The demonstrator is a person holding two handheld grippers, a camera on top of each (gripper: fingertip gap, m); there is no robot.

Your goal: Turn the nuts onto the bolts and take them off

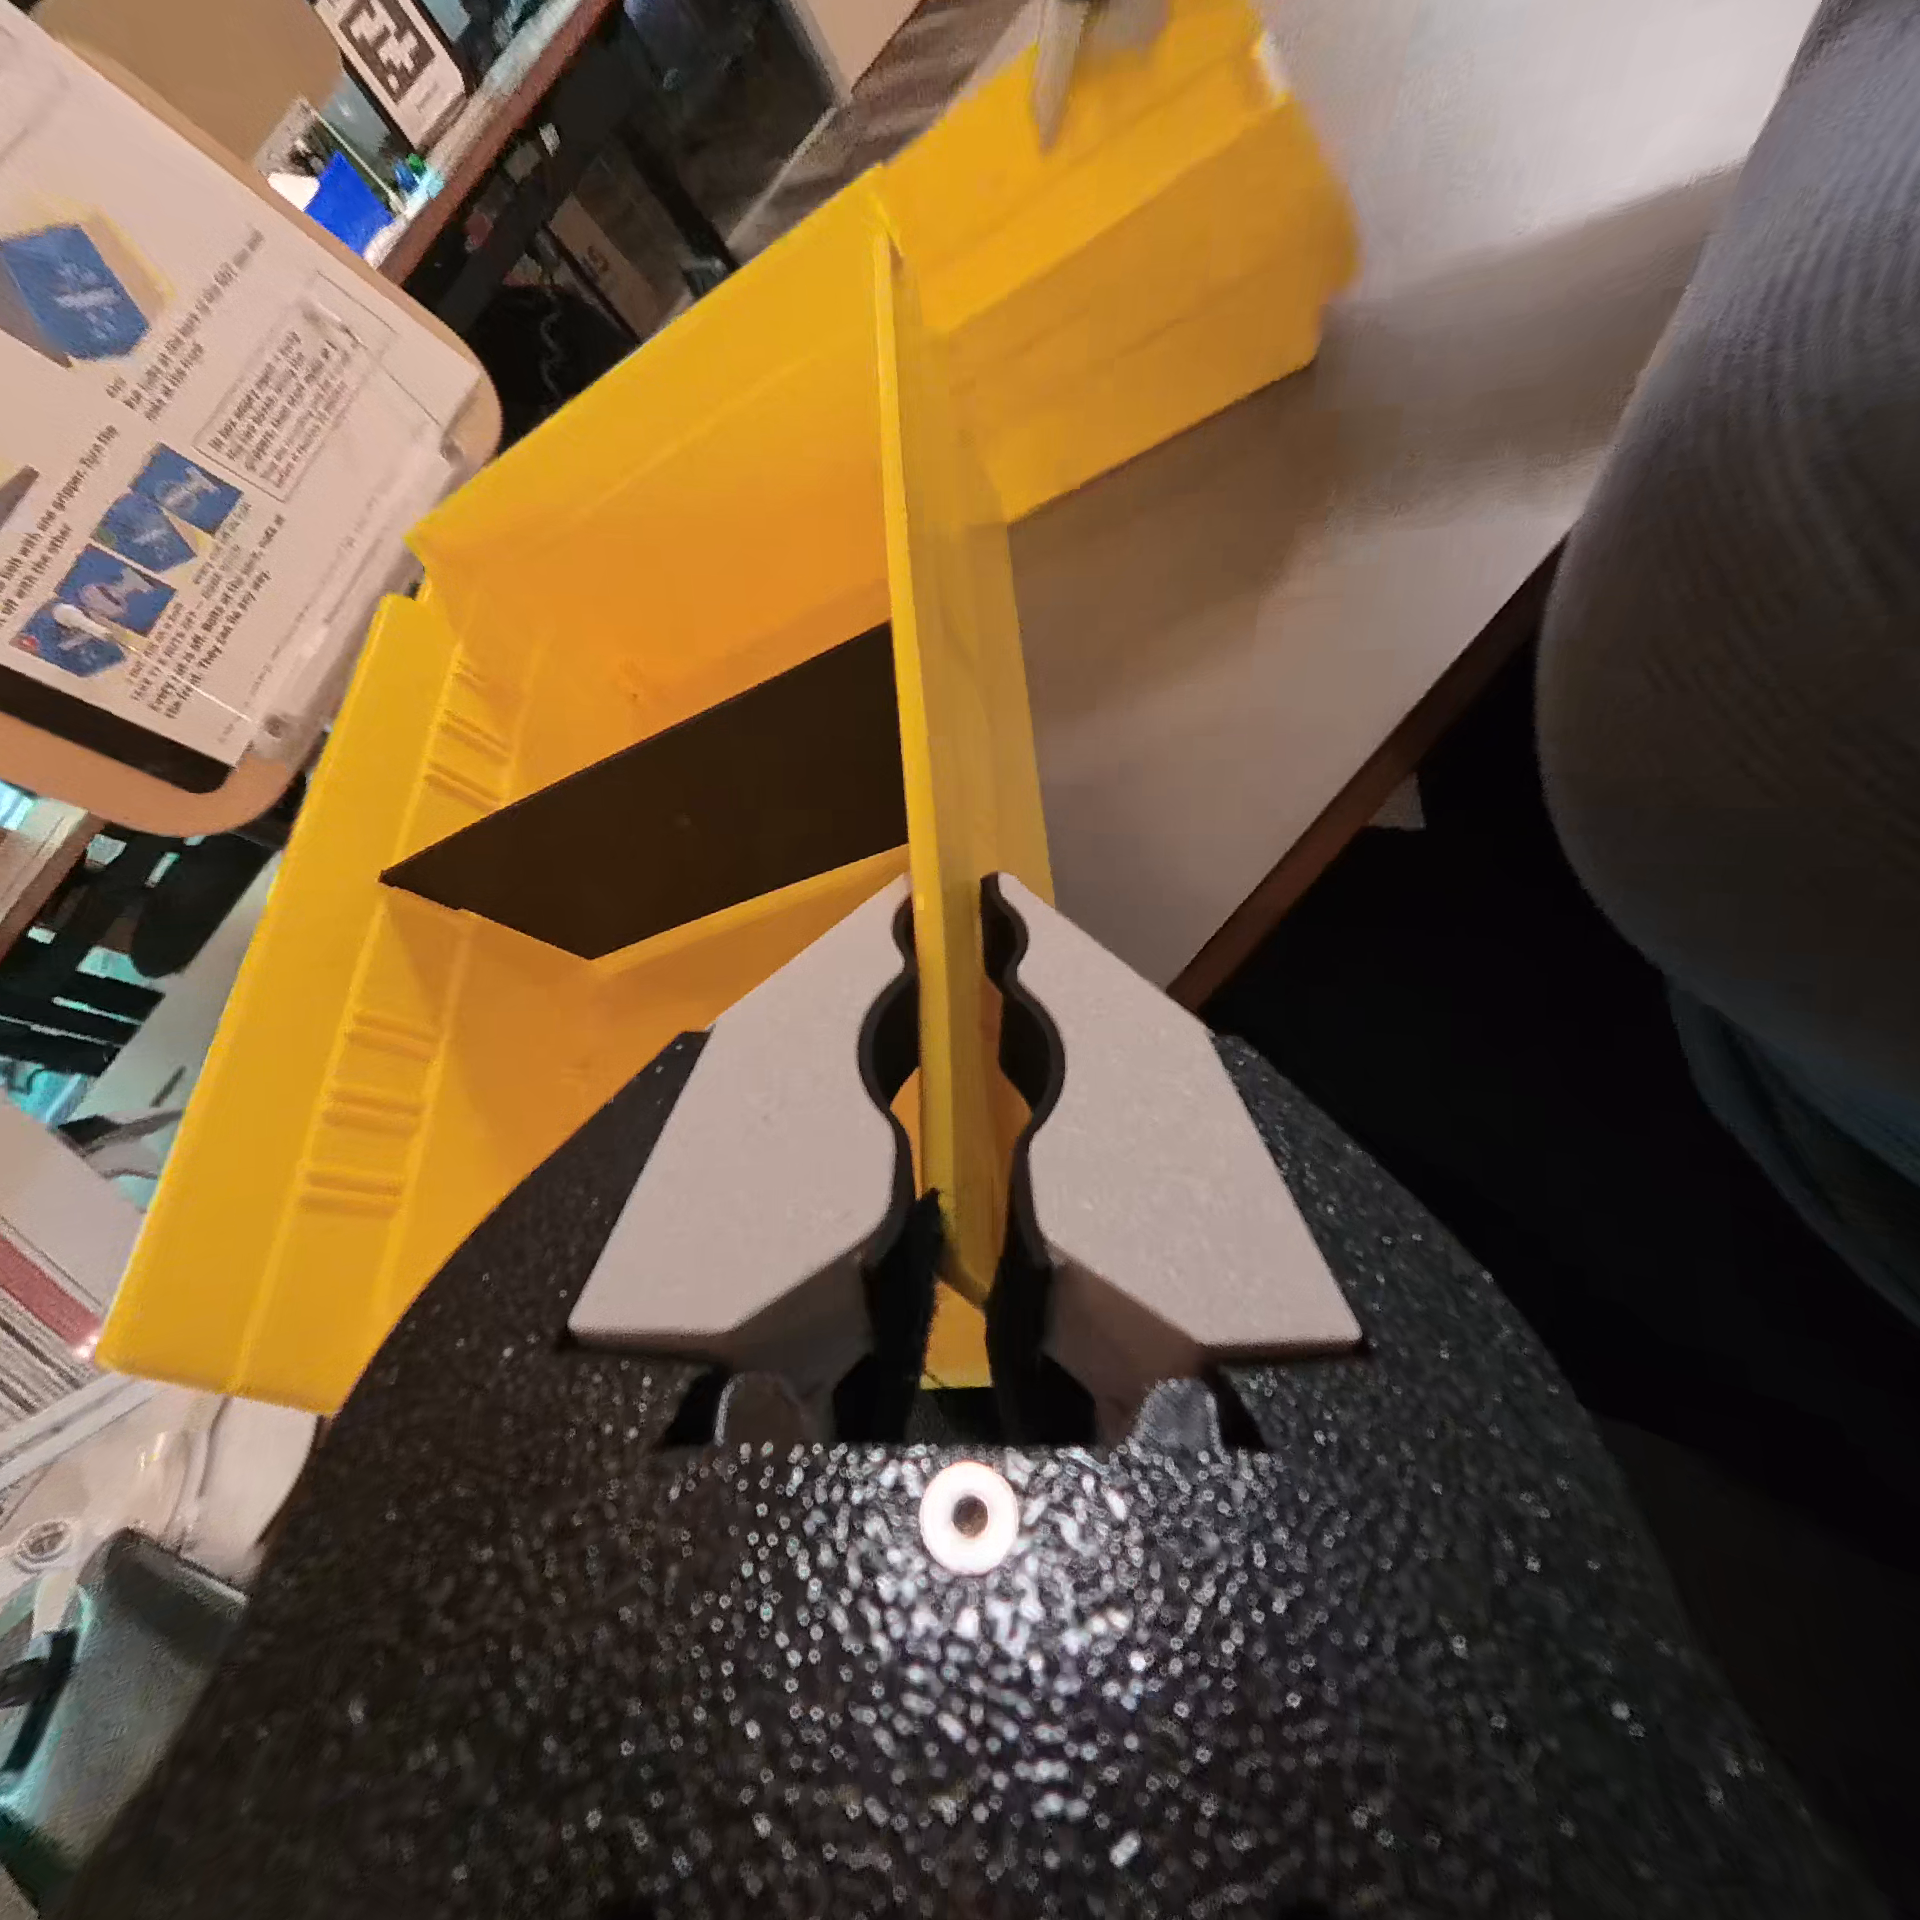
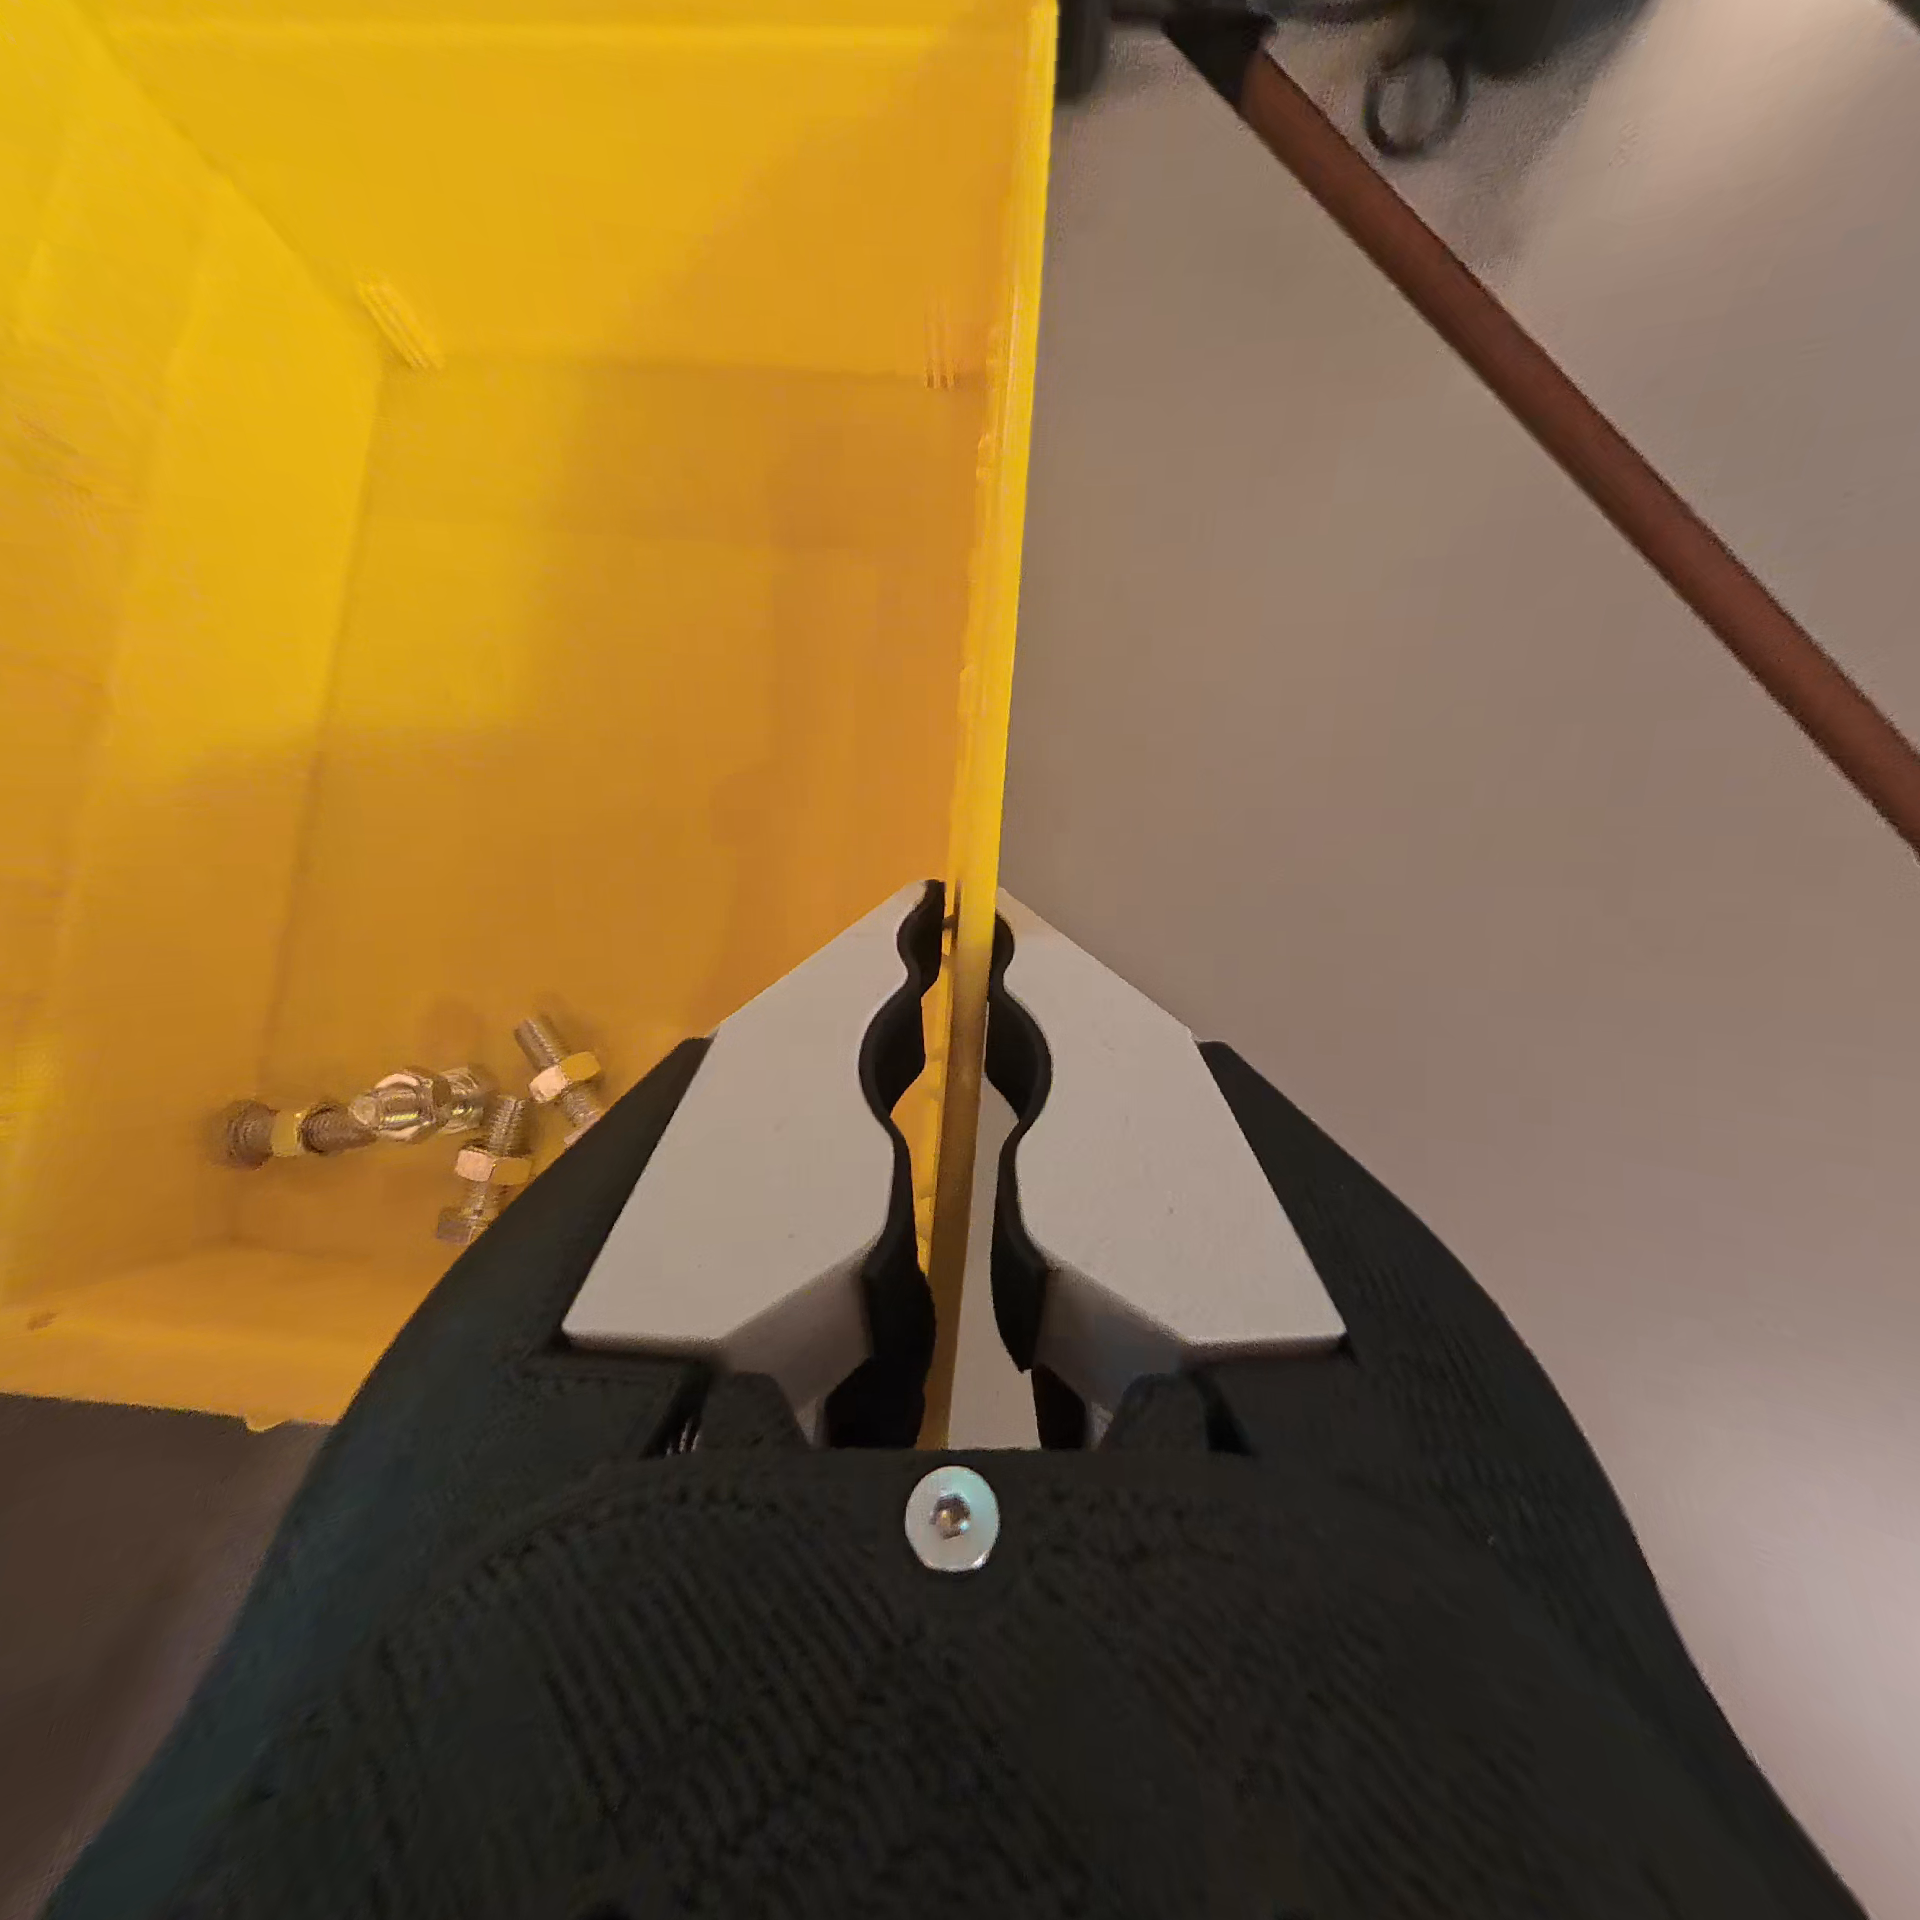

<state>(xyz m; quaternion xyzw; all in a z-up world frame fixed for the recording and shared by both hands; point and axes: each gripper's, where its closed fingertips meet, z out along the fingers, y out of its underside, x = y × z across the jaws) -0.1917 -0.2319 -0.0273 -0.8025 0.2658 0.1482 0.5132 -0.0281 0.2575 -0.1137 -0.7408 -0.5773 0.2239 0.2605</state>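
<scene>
My left gripper is shut on the thin side wall of a yellow bin with a black divider; the part of its inside that shows holds nothing. My right gripper is shut on the side wall of a yellow bin. Several silver bolts with nuts on them lie on that bin's floor at the lower left. A second yellow bin stands farther off in the left wrist view, with grey fingers at its top edge.
The bins rest on a pale table with a brown edge. A person's grey-clad torso is at the right. A printed instruction sheet stands at the left, with shelves and clutter behind.
</scene>
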